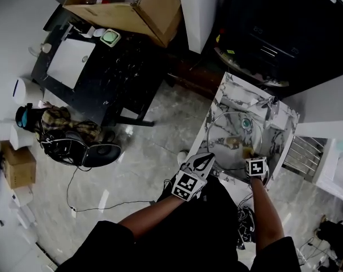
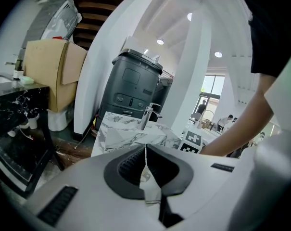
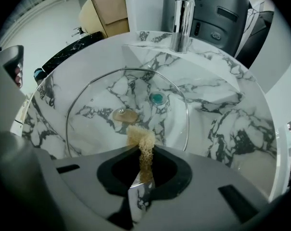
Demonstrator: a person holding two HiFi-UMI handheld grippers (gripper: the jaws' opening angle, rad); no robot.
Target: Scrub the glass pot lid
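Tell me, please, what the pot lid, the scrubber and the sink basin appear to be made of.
Pot lid: clear glass, since the basin's veining shows through it, with a thin shiny rim, likely metal. Scrubber: tan, open-meshed and fibrous, perhaps loofah or a coarse sponge. Sink basin: glossy white with dark grey veins, marble or a marble-look material; I cannot tell which.
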